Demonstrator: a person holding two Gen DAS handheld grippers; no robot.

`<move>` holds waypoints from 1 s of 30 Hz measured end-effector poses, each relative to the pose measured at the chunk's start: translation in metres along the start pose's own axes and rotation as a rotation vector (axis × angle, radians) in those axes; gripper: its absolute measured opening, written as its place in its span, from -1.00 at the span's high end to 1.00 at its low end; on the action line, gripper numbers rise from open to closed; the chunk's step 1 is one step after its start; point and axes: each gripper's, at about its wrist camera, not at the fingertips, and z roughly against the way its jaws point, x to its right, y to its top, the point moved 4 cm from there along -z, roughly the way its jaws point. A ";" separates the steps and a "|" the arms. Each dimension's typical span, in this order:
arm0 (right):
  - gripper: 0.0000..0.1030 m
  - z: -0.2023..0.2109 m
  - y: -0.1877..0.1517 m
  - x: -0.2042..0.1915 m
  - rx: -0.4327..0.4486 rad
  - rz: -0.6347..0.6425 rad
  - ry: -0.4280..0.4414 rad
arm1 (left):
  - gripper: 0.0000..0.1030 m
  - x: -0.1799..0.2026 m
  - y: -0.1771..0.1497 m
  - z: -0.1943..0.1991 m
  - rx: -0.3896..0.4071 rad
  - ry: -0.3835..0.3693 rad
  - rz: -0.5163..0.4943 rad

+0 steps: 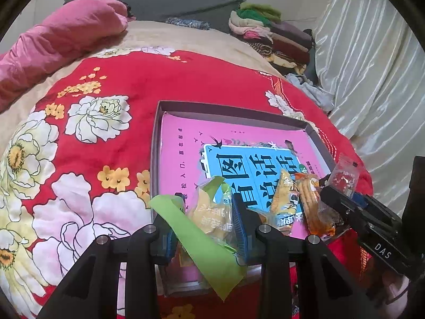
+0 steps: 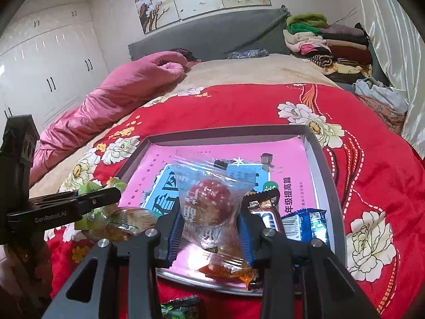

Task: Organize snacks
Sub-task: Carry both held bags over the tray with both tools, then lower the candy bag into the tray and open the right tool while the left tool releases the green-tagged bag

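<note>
My left fingers (image 1: 207,220) are squeezing a green snack bag (image 1: 212,212). My right fingers (image 2: 209,226) are squeezing a clear bag with a red ball (image 2: 209,199). Both are hanging over the box's (image 2: 326,183) near edge on the bed (image 1: 111,143).

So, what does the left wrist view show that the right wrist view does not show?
Only the left wrist view: the orange biscuit packet in the tray, and the green packet gripped by the left gripper.
Only the right wrist view: the white wardrobe, the blue packet, and the red-ball packet in the right gripper.
Both: the grey tray and the red floral blanket.
</note>
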 end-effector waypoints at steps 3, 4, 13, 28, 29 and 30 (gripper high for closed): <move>0.26 -0.004 -0.001 0.001 -0.009 0.003 -0.011 | 0.29 0.001 0.001 -0.003 0.001 0.000 0.003; 0.26 -0.006 -0.001 0.002 -0.012 0.000 -0.011 | 0.29 0.001 0.002 -0.004 0.002 0.001 0.002; 0.26 -0.010 0.000 0.004 -0.007 0.004 -0.044 | 0.29 0.002 0.003 -0.006 0.002 0.006 0.007; 0.24 -0.013 -0.003 0.002 -0.014 0.013 -0.042 | 0.27 0.005 0.002 -0.007 0.004 0.014 0.004; 0.24 -0.013 -0.003 0.002 -0.016 0.011 -0.041 | 0.27 0.005 0.002 -0.007 0.004 0.013 0.006; 0.24 -0.013 -0.003 0.001 -0.017 0.010 -0.038 | 0.26 0.005 0.002 -0.007 0.004 0.013 0.008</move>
